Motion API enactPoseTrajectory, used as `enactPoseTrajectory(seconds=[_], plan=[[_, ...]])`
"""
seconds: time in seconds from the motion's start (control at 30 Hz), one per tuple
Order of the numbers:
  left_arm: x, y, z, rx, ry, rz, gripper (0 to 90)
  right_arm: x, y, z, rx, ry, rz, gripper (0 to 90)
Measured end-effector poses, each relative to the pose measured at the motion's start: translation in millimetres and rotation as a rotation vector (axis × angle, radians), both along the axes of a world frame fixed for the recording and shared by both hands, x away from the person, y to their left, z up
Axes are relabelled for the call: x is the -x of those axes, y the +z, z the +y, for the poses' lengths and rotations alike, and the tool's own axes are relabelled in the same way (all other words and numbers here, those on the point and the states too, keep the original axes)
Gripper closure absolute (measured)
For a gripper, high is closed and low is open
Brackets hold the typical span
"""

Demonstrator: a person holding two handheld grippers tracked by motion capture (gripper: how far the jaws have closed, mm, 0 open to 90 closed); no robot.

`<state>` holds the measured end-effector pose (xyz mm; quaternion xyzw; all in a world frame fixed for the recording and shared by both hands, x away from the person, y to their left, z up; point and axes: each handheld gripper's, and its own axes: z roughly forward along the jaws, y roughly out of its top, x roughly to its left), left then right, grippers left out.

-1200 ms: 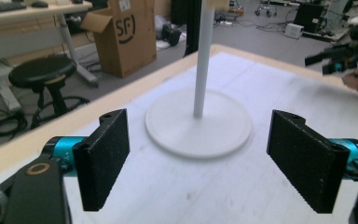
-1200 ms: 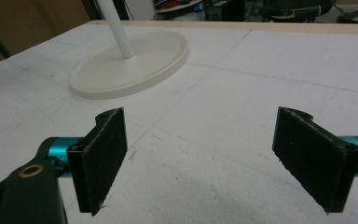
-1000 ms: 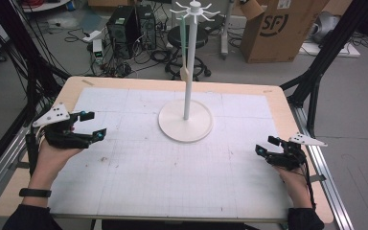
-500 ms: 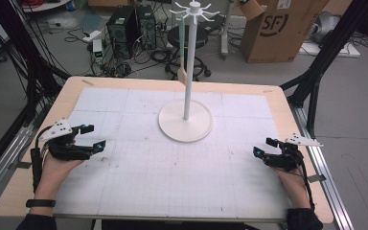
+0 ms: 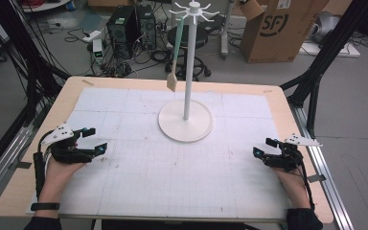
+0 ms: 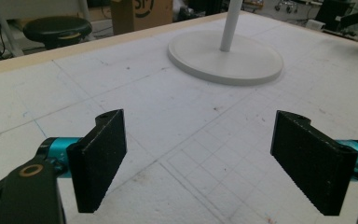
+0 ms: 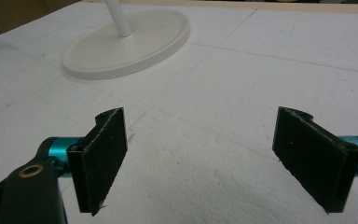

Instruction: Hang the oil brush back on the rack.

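1. Gaping wide, the left gripper (image 5: pixel 92 139) grasps nothing; its flat black rectangular pads (image 6: pixel 98 163) have a grainy face and teal mounts.
2. Right gripper (image 5: pixel 263 147): same pads, also spread, empty.
3. White stand (image 5: pixel 186 120), with a smooth round disc base and a slim pole, sits ahead of both, between them.
4. Tan spatula (image 5: pixel 171 82) hangs from the stand's hooked top.
5. Matte white gridded mat (image 5: pixel 172 182) lies under both grippers.
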<state>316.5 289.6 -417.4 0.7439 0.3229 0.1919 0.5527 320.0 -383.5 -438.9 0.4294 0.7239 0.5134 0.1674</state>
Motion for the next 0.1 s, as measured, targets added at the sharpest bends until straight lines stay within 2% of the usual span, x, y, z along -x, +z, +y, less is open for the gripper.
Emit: enactPoseTrajectory(seconds=[0.1], plan=[[0.3,0.0,0.3,0.0,0.002,-0.001,18.9,-0.3,-0.3,0.3,-0.003,-0.001,0.007,17.1]])
